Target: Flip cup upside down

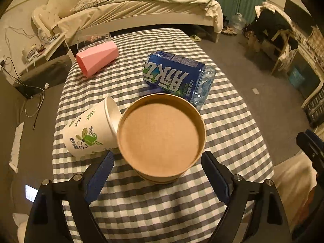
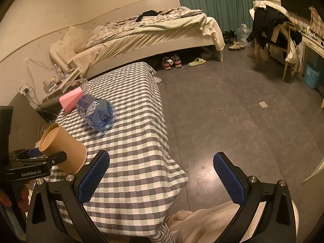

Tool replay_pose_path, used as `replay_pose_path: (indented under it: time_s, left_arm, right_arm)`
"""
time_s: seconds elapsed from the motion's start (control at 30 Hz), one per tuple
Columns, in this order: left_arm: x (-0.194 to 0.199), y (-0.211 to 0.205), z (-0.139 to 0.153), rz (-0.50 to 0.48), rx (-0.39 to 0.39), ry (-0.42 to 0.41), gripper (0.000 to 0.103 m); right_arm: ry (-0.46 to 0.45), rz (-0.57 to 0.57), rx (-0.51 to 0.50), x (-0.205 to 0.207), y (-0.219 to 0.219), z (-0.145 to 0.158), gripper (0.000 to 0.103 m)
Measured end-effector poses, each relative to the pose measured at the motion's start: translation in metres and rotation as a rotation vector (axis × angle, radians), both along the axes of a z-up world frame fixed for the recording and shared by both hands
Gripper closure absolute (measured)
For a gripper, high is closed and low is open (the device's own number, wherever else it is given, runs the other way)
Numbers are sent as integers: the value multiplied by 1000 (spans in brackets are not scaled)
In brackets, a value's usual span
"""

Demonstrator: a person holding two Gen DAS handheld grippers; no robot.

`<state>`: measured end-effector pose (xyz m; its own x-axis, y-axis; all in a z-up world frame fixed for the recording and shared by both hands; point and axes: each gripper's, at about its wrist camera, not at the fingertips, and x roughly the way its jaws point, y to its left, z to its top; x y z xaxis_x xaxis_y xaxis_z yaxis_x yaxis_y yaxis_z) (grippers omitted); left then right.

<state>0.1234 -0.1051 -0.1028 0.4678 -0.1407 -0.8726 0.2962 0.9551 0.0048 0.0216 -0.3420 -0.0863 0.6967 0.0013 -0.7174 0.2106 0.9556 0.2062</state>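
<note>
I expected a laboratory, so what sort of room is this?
Most likely someone's bedroom at home: an unmade bed, shoes under it, and clothes piled on a chair. The checked table stands beside the bed.
</note>
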Motion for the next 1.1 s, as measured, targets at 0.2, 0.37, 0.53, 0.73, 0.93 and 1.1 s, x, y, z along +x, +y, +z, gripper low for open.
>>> replay_pose_path:
  time_s: [0.2, 0.37, 0.53, 0.73, 0.93, 1.1]
  left_arm:
    - [-16, 15, 25, 18, -55, -52, 12]
    - [-34, 35, 60, 52, -114, -128, 12]
    - [-60, 58, 98, 93, -135, -264, 12]
    - [-82, 86, 124, 174, -170, -385, 12]
    - [-94, 102, 120, 245, -162, -454, 12]
    - [-99, 103, 101, 245, -142, -453, 12]
  right_arm:
    - [-28, 36, -70, -5, 23, 25, 0]
    - [-79, 60, -98, -10, 41, 54, 0]
    - [-149, 93, -129, -18, 62, 85, 0]
    - [-211, 141, -149, -21, 89, 108, 0]
    - [-228, 181, -159, -20, 113, 108, 0]
    - [-203, 202, -172, -19, 126, 93, 0]
